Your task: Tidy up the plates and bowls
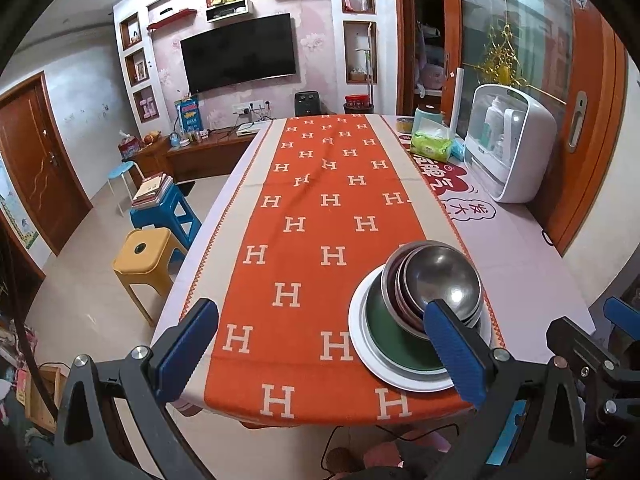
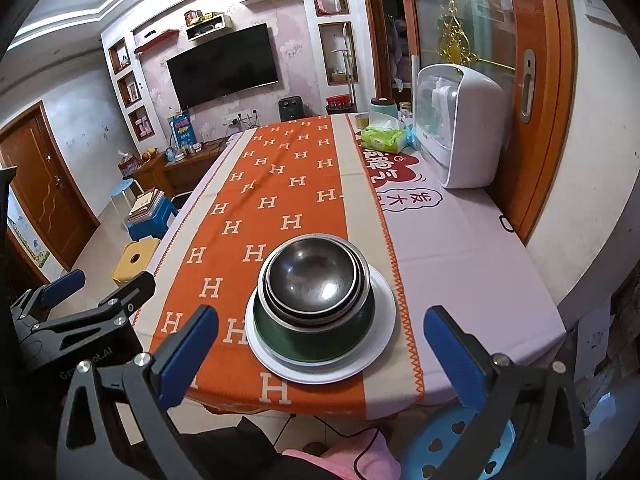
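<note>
Both tongs, left tongs [image 1: 320,344] and right tongs [image 2: 322,350], hang wide open and empty at the surface's [image 2: 460,248] near edge. Between them sits the stack: steel bowls [image 2: 316,276] nested in a green bowl [image 2: 312,340] on a white plate [image 2: 380,304], atop the orange runner [image 2: 260,200].

Black angular gripper frames [image 2: 316,344], silver screws, blue ribbed pads [image 2: 188,356] on the jaws.

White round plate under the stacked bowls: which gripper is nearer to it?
Right. The right gripper is open and centred on the white round plate, just short of it. The left gripper, also open, sits off to the plate's left.
</note>
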A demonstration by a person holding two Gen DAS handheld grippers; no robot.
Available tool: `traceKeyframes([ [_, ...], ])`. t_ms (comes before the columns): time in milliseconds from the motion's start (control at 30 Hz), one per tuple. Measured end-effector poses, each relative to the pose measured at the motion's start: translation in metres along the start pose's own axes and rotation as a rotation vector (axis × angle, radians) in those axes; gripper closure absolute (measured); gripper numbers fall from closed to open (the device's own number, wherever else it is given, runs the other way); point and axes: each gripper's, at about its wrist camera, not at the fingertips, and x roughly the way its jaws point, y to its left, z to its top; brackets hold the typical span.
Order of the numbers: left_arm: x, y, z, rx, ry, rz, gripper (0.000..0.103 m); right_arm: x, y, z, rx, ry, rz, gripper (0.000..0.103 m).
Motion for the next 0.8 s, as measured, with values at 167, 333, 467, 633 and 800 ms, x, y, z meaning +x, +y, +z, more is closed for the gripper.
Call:
traceKeyframes([
  [167, 0.006, 0.0, -0.001, 0.005, 0.028, -0.006, 0.001, 0.002, -0.003, -0.003, 0.018, 0.01, -0.006, 0.0],
  [333, 0.009, 0.0, -0.002, 0.01, 0.04, -0.018, 0.001, 0.005, -0.005, -0.004, 0.026, 0.021, 0.0, 0.0],
  [467, 0.011, 0.0, -0.003, 0.009, 0.051, -0.023, 0.001, 0.007, -0.007, -0.004, 0.037, 0.027, 0.001, 0.0],
  [633, 0.012, 0.002, -0.003, 0.007, 0.055, -0.024, 0.001, 0.008, -0.004, -0.005, 0.028, 0.031, 0.006, 0.0],
  [800, 0.012, 0.003, -0.004, 0.005, 0.056, -0.021, 0.001, 0.008, -0.003, -0.005, 0.026, 0.033, 0.008, 0.0],
])
